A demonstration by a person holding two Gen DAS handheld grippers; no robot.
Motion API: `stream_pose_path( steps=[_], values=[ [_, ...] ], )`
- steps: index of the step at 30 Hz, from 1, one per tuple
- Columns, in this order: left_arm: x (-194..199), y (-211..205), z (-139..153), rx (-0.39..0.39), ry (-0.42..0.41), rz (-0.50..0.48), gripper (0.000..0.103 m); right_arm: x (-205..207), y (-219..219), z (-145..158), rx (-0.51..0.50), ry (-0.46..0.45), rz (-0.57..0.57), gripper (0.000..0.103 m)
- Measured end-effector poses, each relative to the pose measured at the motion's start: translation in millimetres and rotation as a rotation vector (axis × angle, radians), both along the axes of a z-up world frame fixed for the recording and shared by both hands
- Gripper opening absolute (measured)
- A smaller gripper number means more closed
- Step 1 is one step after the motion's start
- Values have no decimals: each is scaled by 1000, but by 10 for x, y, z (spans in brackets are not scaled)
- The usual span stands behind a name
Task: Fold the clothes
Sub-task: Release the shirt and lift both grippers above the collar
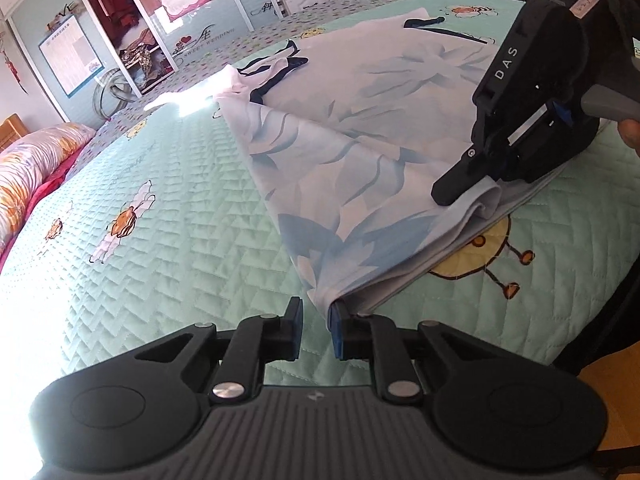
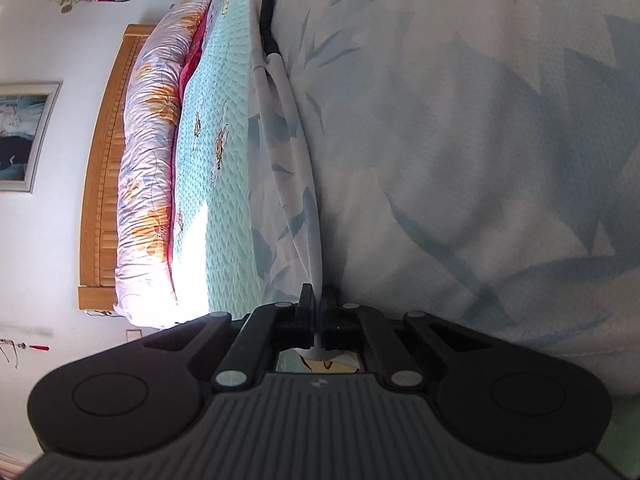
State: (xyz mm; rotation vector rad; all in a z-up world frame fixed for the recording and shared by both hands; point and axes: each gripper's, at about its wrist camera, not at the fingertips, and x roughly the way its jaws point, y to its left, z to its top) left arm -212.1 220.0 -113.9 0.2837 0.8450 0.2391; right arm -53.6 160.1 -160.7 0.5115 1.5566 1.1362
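The right tongs (image 2: 318, 312) are pinching the hem of the garment (image 1: 360, 140), their jaws closed tight on a bunched fold of the pale blue, leaf-printed cloth. In the left wrist view the same tool (image 1: 466, 196) is lying low over the near right part of the hem, where the cloth is gathering into a small roll under its tip, probably because a doubled edge gives a surer hold than a single layer. The left tongs (image 1: 318, 330) are standing open at the near left corner; the right pad (image 1: 340, 332) is touching the corner's edge, while the other pad is sitting apart from it with bare quilt (image 1: 160, 272) showing between them, so nothing is being held there yet. The garment is lying spread on the green quilted bed, its dark-trimmed collar (image 1: 276, 74) at the far end and its hem toward the person. One corner held and the other lined up suggests the person is preparing to lift both hem corners together and carry them toward the collar. The left tongs would likely need to close first, or the cloth may skew.
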Motion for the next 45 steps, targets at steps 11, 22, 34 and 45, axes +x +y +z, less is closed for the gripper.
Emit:
stream_pose_path(
  steps=[11, 22, 34, 45],
  values=[
    [-166, 157, 319, -108, -40, 123, 19, 12, -35, 137, 8, -81, 17, 9],
    [677, 327, 918, -294, -262, 19, 45, 944, -18, 990, 57, -230, -132, 63],
    [2057, 590, 93, -559, -70, 46, 45, 2649, 2307, 582, 59, -546, -12, 72],
    [2319, 701, 276, -628, 44, 154, 46, 2451, 3686, 909, -114, -885, 184, 71]
  ],
)
